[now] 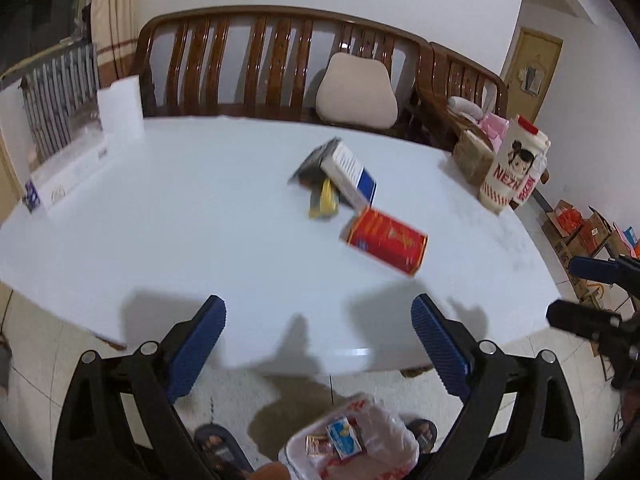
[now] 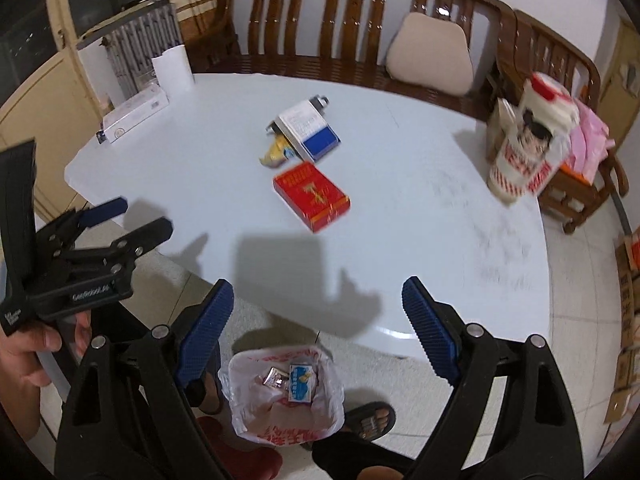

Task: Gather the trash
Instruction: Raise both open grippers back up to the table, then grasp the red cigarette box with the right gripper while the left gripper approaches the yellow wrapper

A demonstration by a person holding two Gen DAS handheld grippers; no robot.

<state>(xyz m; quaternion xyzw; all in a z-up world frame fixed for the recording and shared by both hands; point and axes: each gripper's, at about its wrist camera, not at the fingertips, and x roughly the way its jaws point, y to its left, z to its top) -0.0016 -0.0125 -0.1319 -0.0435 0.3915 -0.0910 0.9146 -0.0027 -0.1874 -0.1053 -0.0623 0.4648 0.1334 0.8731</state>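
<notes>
Both grippers, left [image 1: 318, 322] and right [image 2: 318, 308], hang with jaws apart and empty above the bin [image 2: 286, 392]. Red box [image 2: 311, 196] lies mid-bench [image 2: 420, 208]; next move requires reaching it.

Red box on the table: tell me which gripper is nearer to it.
Right, by a small margin. The right gripper hovers over the table's near edge, the red box straight ahead. The left gripper hangs at that same edge, farther left, the box ahead to its right. Both jaws open, empty.
</notes>
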